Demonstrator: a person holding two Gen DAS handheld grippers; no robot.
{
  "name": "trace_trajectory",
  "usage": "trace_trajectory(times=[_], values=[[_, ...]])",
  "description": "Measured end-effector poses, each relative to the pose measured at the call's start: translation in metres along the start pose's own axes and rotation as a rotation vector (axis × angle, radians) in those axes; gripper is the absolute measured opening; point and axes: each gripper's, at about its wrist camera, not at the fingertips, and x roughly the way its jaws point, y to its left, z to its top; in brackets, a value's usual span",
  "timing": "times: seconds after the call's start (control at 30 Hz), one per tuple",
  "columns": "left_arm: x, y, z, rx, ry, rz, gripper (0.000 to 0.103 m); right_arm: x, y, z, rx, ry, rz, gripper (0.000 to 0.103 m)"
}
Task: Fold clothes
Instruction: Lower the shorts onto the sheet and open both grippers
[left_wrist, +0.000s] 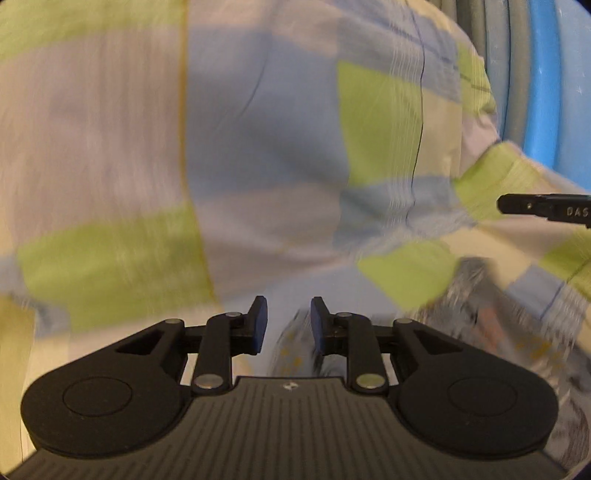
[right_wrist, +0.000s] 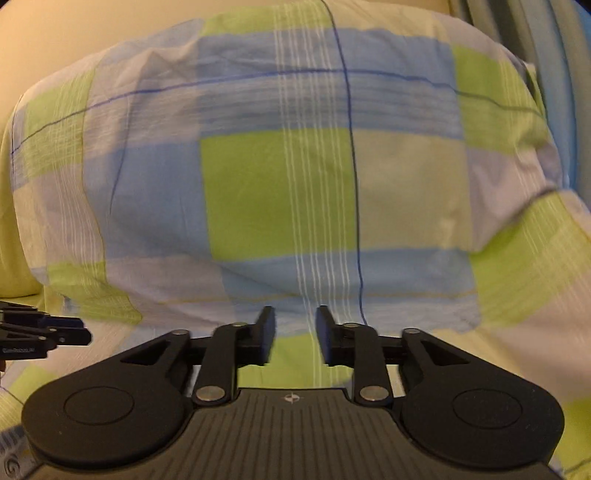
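In the left wrist view, the left gripper (left_wrist: 286, 325) points at a bed covered in checked bedding (left_wrist: 110, 147) of lime green, pale blue and cream squares. Its jaws stand released, a clear gap between the blue pads (left_wrist: 260, 321), and they grasp nothing. To the left of the jaws and ahead of them the bedding fills the frame, blurred by motion. Directly between and just below the jaws lies a pale garment (left_wrist: 291, 347) with small yellow marks, and it continues to the right of the jaws as a grey, crumpled patterned cloth; it is too blurred to tell what kind of clothing it is, or whether the pads touch it. Farther right, above that cloth, the tip of the right gripper (left_wrist: 517, 205) pokes in from the frame edge, well apart from the left jaws. Beyond it, at the top right, stands a blue and grey ribbed surface (left_wrist: 535, 92).

In the right wrist view, the tip of the left gripper (right_wrist: 74, 334) enters at the far left edge, low over the bedding. The right gripper (right_wrist: 295, 334) sits centre frame, its jaws likewise released and holding nothing. Ahead of them rises a plump pillow (right_wrist: 277, 166) in the same checked cover, with thin white stripes and a dark blue line running down just right of the jaws. A scrap of patterned cloth (right_wrist: 13, 458) shows at the bottom left corner.
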Motion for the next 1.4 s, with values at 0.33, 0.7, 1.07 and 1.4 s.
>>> trace_trajectory(times=[0.33,0.7,1.07,1.4], values=[[-0.125,0.04,-0.073,-0.012,0.091,0.03,0.05,-0.155,-0.029,-0.097,0.131,0.136,-0.105,0.05],[-0.193,0.027,-0.138,-0.099,0.181,-0.025,0.05,-0.235,-0.039,-0.173,0.38,0.169,-0.082,0.05],[-0.182,0.0,-0.152,-0.012,0.232,-0.011,0.022,-0.222,-0.025,-0.169,0.304,0.22,-0.092,0.005],[-0.183,-0.002,-0.15,0.006,0.231,0.011,0.004,-0.242,-0.041,-0.175,0.101,0.245,-0.412,0.005]])
